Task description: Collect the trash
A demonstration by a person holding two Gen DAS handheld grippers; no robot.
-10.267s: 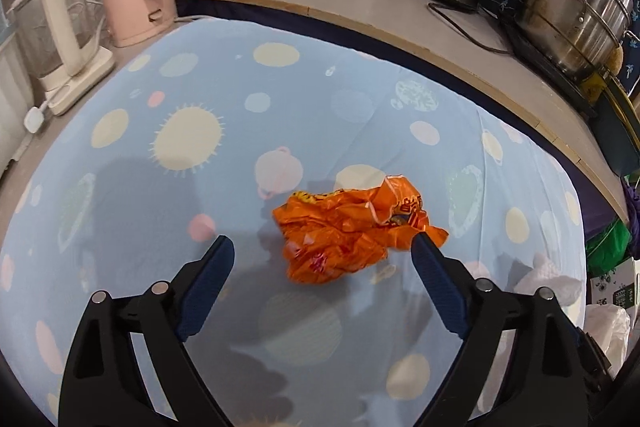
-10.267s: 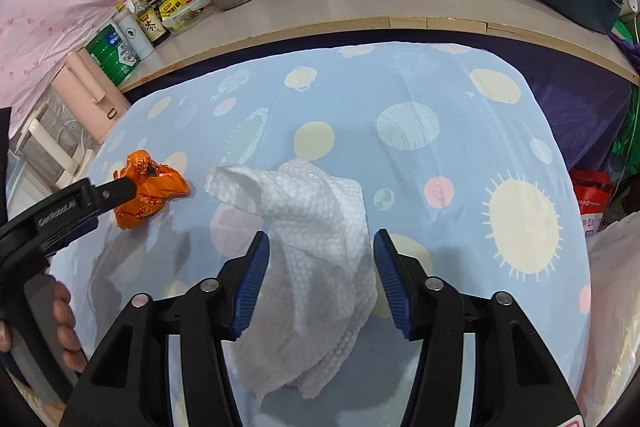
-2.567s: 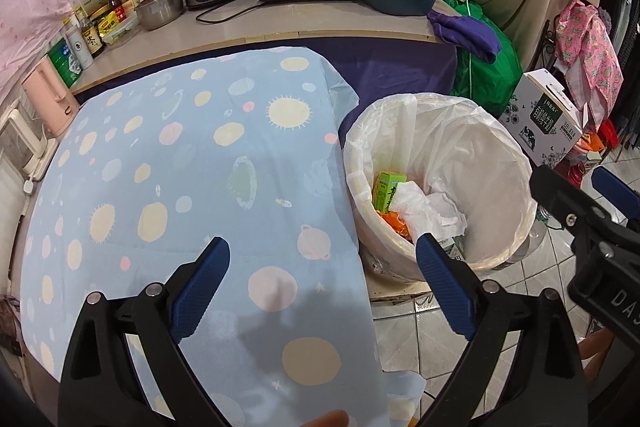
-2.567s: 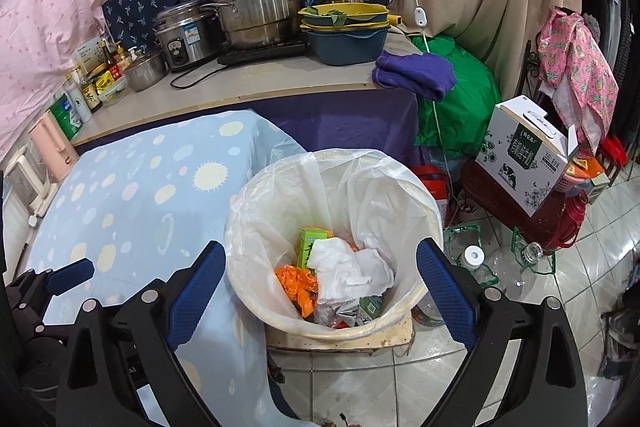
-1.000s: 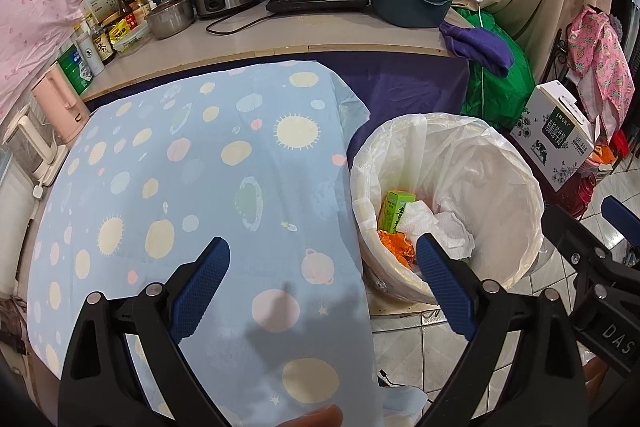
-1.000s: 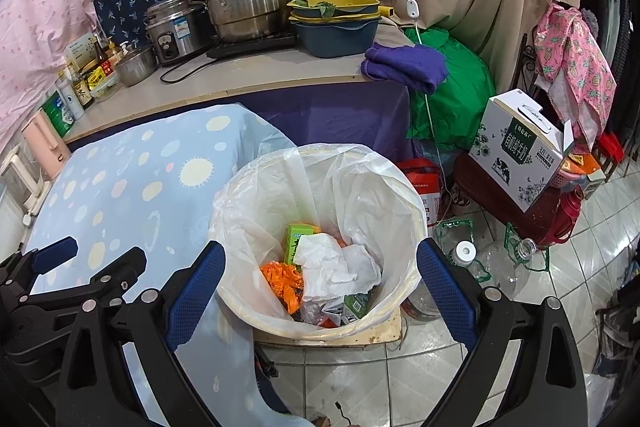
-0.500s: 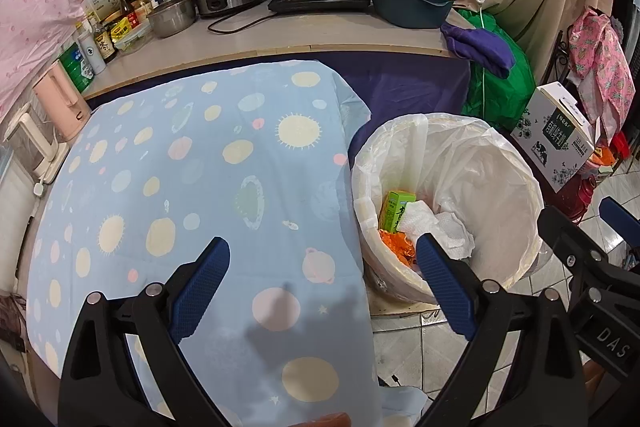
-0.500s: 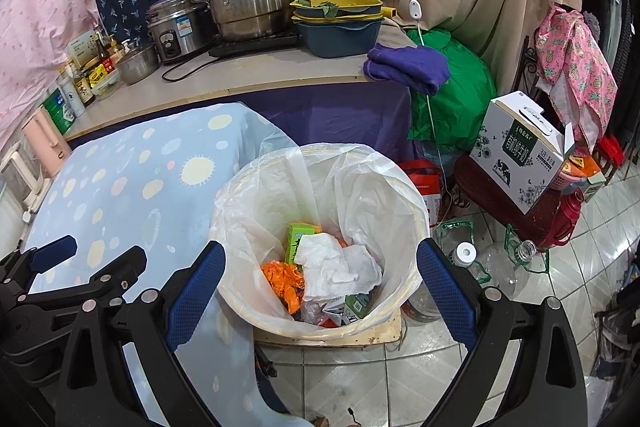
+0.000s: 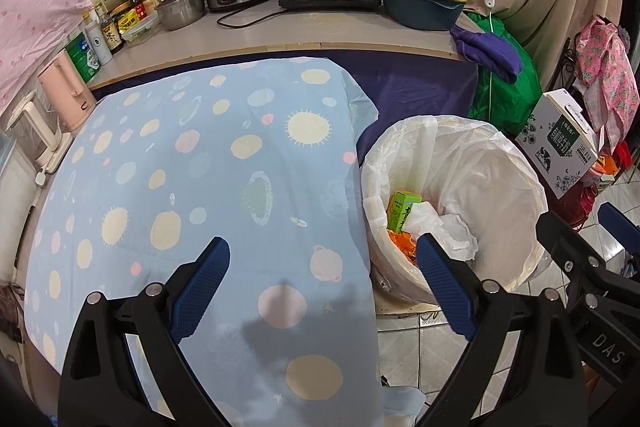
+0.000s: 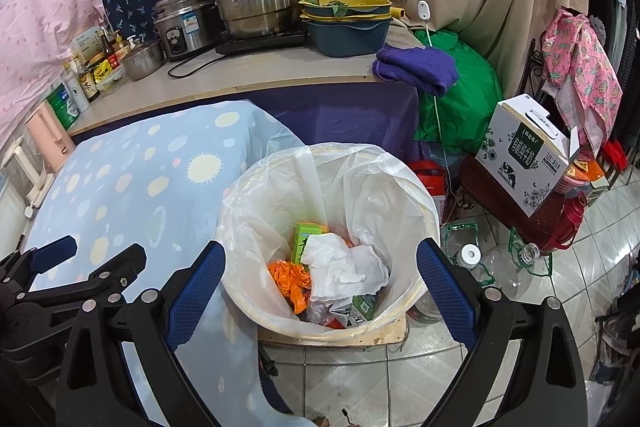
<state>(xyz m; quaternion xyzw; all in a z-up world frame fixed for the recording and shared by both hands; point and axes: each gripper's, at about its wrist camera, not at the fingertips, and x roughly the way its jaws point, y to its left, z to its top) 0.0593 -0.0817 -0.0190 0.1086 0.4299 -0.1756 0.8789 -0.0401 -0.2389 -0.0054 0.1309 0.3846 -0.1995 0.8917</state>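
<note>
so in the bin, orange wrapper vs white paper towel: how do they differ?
Colour: the orange wrapper is bright orange and glossy; the white paper towel is matte with a dimpled texture. Size: the wrapper is a small, tight crumple; the towel spreads wider in loose folds. Position: the wrapper lies on the side nearer the table, while the towel sits mid-pile, overlapping the green carton. Shared: both are crumpled and lie inside the lined trash bin, free of either gripper.

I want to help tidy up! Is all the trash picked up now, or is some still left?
It looks nearly finished. The orange wrapper and white paper towel lie in the lined trash bin beside a green carton. The left gripper and right gripper are both open, holding nothing. No trash shows on the visible part of the blue tablecloth.
</note>
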